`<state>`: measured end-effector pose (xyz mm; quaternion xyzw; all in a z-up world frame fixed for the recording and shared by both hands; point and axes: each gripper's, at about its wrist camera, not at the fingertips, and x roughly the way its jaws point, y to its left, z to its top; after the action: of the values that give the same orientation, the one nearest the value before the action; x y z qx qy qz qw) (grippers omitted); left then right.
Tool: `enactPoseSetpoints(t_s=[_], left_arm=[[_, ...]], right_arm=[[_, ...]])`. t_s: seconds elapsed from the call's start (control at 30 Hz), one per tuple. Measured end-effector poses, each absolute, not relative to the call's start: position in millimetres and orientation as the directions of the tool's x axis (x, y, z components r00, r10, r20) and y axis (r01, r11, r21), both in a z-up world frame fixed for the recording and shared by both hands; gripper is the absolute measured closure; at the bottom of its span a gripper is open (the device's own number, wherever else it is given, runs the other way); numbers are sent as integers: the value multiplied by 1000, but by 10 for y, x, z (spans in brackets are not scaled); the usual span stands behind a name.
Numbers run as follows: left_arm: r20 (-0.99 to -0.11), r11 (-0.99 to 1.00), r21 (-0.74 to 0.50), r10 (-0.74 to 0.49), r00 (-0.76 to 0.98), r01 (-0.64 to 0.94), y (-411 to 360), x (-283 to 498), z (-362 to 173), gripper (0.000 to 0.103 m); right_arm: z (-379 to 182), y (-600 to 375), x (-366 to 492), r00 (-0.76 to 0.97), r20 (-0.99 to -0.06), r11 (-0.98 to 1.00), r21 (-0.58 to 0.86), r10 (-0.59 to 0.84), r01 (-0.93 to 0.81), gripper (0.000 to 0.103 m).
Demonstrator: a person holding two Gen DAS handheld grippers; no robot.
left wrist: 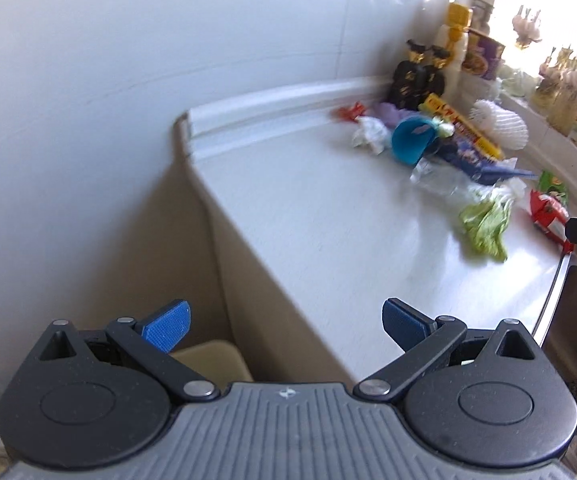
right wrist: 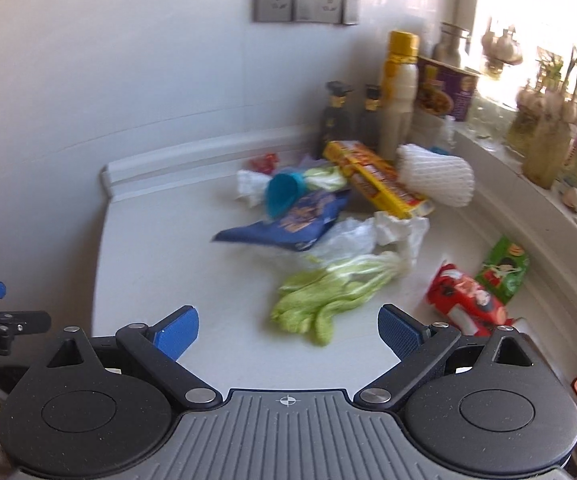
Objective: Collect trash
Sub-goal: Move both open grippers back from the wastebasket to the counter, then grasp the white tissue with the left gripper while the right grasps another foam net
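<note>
We hold the left gripper (left wrist: 284, 326) and right gripper (right wrist: 288, 332) with jaws apart, empty. Limp green lettuce leaves (right wrist: 320, 296) lie among wrappers on the white counter (right wrist: 168, 248).

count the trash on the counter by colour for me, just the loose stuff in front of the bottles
red wrappers: 2, small one, big one
green: 2, wrapper, leafy greens
blue: 2, cup, bag
yellow box: 1
white: 4, foam net, tissue, paper, clear bag
total: 11

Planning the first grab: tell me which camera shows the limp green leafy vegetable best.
Right wrist view: the limp green leafy vegetable lies whole, just ahead of the open right gripper. Left wrist view shows it smaller, off right.
</note>
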<state>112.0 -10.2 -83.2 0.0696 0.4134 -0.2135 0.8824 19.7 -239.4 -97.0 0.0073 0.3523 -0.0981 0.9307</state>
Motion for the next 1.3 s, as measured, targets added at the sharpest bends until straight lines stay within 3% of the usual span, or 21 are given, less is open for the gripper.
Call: enactPoseSetpoints(t_s=[0.27, 0.57, 1.03, 1.3], left_arm=[[-713, 861, -27, -372, 594, 507, -632, 1562, -755, 1], [-678, 845, -96, -442, 587, 526, -1050, 2160, -831, 5], [-649, 819, -349, -562, 513, 456, -1423, 2841, -1175, 48], [-658, 813, -438, -581, 479, 385, -1455, 3094, -1331, 64]], right_arm=[[-870, -3084, 433, 746, -614, 957, -52, -257, 287, 5], [-953, -3711, 869, 742, -594, 930, -27, -311, 368, 5], [-1102, -4439, 1623, 755, -573, 856, 168, -318, 488, 5], [-1261, -4826, 1862, 736, -597, 742, 325, -320, 587, 5]])
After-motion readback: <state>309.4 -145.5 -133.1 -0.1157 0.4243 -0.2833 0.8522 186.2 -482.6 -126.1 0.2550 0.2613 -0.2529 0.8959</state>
